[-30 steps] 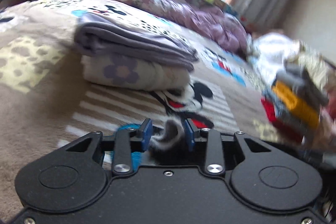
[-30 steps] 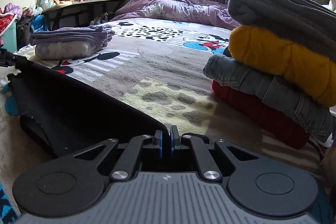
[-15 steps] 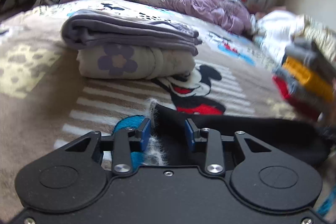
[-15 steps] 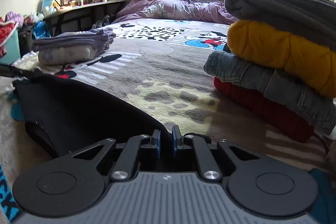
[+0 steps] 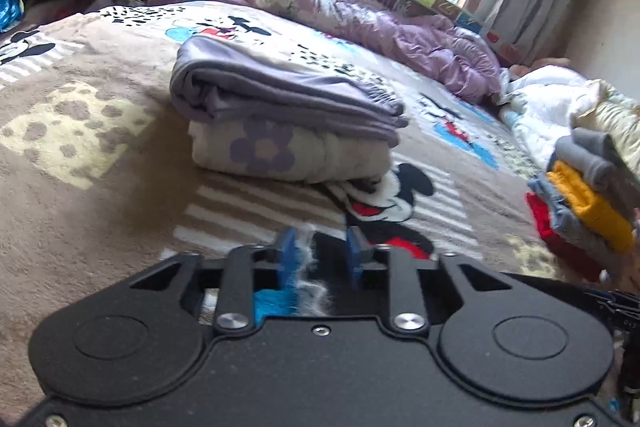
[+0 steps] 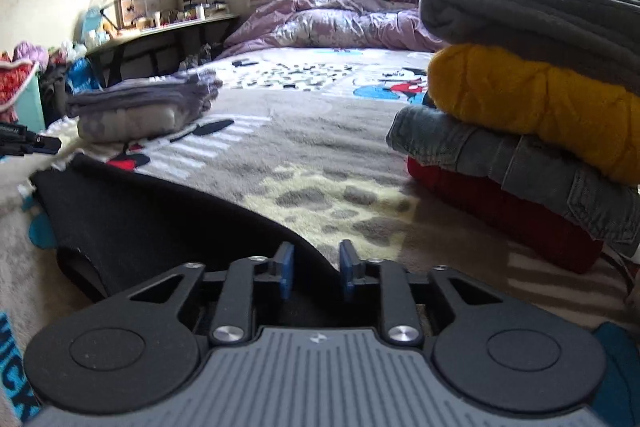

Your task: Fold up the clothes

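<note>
While both grippers sit low over the blanket [image 6: 304, 143] at its near edge, their jaws stand apart. Right gripper [image 6: 313, 269]: blue pads parted, the black garment [image 6: 160, 215] lying flat between and beneath them, spread away to the left; not clamped. Left gripper [image 5: 321, 257]: pads likewise apart, straddling the blanket's pile and the dark edge of the same garment [image 5: 326, 247]; grip on cloth cannot be confirmed. Folded purple-and-floral pile [image 5: 280, 123] rests mid-blanket, ahead of the left gripper. Stack of grey, yellow, denim and red clothes [image 6: 532, 107] sits at the blanket's right side, close beside the right gripper.
</note>
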